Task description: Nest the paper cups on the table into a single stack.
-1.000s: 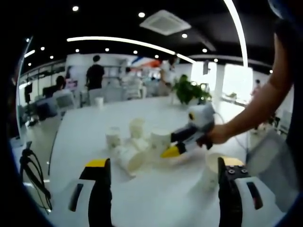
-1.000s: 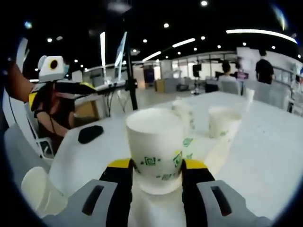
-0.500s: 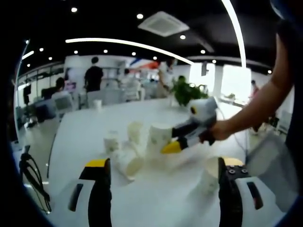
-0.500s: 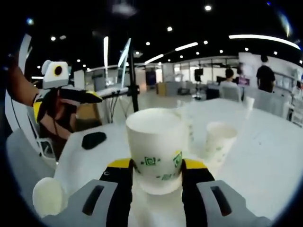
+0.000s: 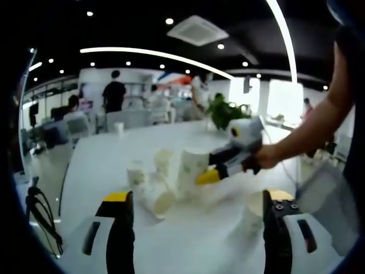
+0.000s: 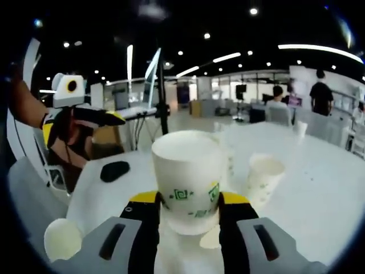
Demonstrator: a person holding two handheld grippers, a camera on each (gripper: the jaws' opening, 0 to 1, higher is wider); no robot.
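Upright, paper cup, right hand-held gripper clamping

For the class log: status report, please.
Right claw shut on paper cup. Left claw open. Loose cups on table. Nothing in the way.

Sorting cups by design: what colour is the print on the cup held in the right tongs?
Green print on a white paper cup, clearest in the right gripper view.
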